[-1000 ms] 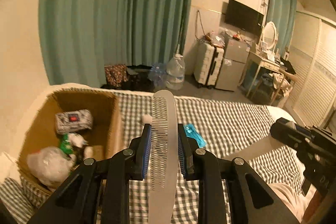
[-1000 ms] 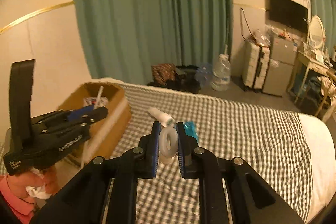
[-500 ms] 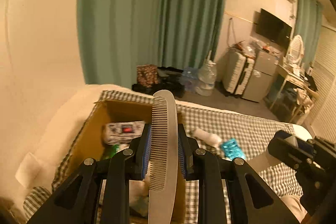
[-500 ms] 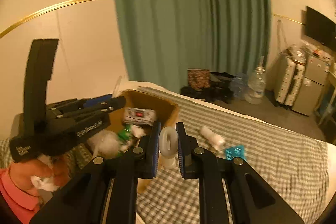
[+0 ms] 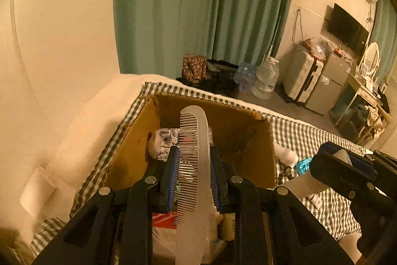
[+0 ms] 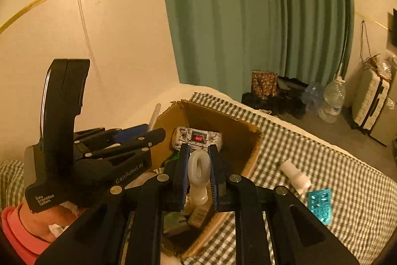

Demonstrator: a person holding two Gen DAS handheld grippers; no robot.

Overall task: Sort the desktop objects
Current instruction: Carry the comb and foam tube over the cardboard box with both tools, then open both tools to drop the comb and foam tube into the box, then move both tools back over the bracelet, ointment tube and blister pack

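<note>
The left gripper [image 5: 194, 171] is clamping a pale comb [image 5: 196, 163] between its blue pads, jaws nearly together — the comb is standing lengthwise along the fingers, its tip hanging over the open cardboard box [image 5: 238, 131]. The right gripper [image 6: 198, 173] is squeezing the looped top of a small white bottle [image 6: 198, 175], also poised above that box [image 6: 238, 140]. Inside, a printed tissue pack [image 6: 197, 138] is lying against the far wall among other packets. Beyond the box, on the checked bedcover [image 6: 335, 165], a white tube [image 6: 295, 175] and a teal blister pack [image 6: 320, 204] are lying near each other. Farther off, green curtains [image 5: 203, 4] are hanging.
</note>
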